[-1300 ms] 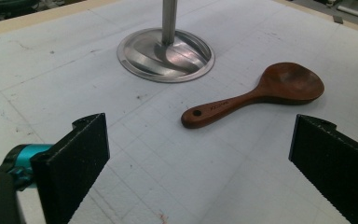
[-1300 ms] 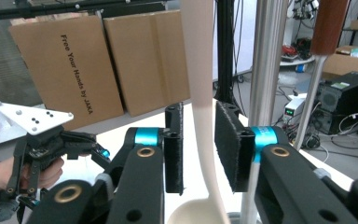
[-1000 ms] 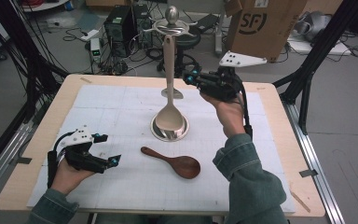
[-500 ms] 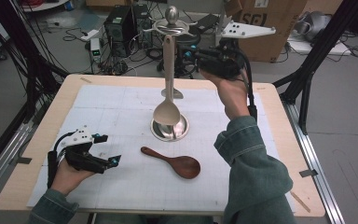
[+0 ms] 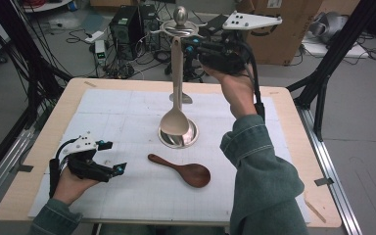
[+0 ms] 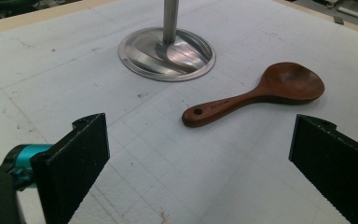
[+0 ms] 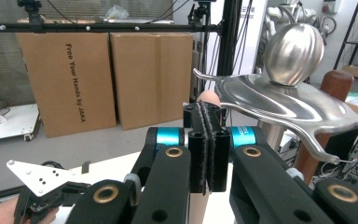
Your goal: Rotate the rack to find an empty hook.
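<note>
Beige spoon [image 5: 175, 93] hangs clamped at its top in the shut right claw [image 5: 194, 48]; the left claw [image 5: 108, 159], at 8 o'clock on the counter [image 5: 284, 147], gapes empty.

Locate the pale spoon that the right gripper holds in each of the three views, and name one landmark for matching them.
High view: the pale spoon hangs upright at centre, its bowl over the stand's base.
Left gripper view: not in this picture.
Right gripper view: its rounded handle tip peeks above the closed jaws, centre.
Shared landmark: the steel hanging stand.
</note>
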`<move>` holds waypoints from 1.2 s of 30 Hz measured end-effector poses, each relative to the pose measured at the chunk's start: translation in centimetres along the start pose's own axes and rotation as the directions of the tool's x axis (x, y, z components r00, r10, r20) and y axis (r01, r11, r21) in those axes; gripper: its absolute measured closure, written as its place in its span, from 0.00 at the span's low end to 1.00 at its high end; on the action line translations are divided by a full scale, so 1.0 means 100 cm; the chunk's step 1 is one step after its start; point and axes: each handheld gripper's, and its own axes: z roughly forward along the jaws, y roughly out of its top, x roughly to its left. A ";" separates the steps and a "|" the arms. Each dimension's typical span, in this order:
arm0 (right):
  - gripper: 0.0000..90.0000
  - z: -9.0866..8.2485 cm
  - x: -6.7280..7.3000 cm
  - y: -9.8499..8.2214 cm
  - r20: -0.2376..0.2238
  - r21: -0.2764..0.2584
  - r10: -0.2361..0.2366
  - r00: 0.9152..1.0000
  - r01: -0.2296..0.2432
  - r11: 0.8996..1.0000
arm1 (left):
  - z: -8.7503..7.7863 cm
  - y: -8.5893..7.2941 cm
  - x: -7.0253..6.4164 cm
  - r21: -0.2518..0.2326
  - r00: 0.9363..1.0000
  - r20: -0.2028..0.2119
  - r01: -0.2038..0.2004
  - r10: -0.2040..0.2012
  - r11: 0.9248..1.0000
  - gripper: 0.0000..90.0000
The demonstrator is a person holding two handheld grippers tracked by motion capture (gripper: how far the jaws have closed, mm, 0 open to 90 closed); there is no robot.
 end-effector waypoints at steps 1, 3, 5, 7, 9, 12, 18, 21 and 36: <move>1.00 0.001 0.000 0.000 0.001 0.000 -0.001 1.000 0.001 1.000 | 0.000 0.000 0.000 0.000 1.000 0.000 0.000 0.000 1.000 0.06; 1.00 0.002 0.001 0.001 0.004 -0.004 -0.002 1.000 0.002 1.000 | 0.000 0.000 0.000 -0.001 1.000 0.001 -0.001 0.001 1.000 0.06; 1.00 0.003 0.002 0.001 0.007 0.000 -0.007 1.000 0.007 1.000 | 0.000 0.000 0.000 0.001 1.000 0.003 -0.004 0.004 1.000 0.06; 1.00 0.005 0.003 0.002 0.004 0.001 -0.007 1.000 0.007 1.000 | 0.000 0.000 0.000 0.000 1.000 0.000 -0.001 0.001 1.000 0.06; 1.00 0.006 0.005 0.002 0.007 0.002 -0.009 1.000 0.009 1.000 | 0.000 0.000 0.000 -0.003 1.000 0.001 0.000 0.000 1.000 0.06; 1.00 0.008 0.006 0.003 0.012 0.004 -0.012 1.000 0.012 1.000 | 0.000 0.000 0.000 0.000 1.000 0.001 -0.001 0.001 1.000 0.06; 1.00 0.015 0.010 0.005 0.026 0.018 -0.036 0.999 0.036 0.999 | -0.001 0.000 -0.001 -0.001 1.000 0.003 -0.001 0.001 1.000 0.06; 1.00 0.018 0.011 0.005 0.030 0.020 -0.037 0.999 0.036 0.999 | -0.001 0.000 0.000 -0.003 1.000 0.003 -0.001 0.001 1.000 0.06; 1.00 0.007 0.008 0.001 0.003 0.031 -0.046 0.999 0.046 0.998 | -0.001 0.000 0.000 -0.007 1.000 0.000 -0.005 0.005 1.000 0.06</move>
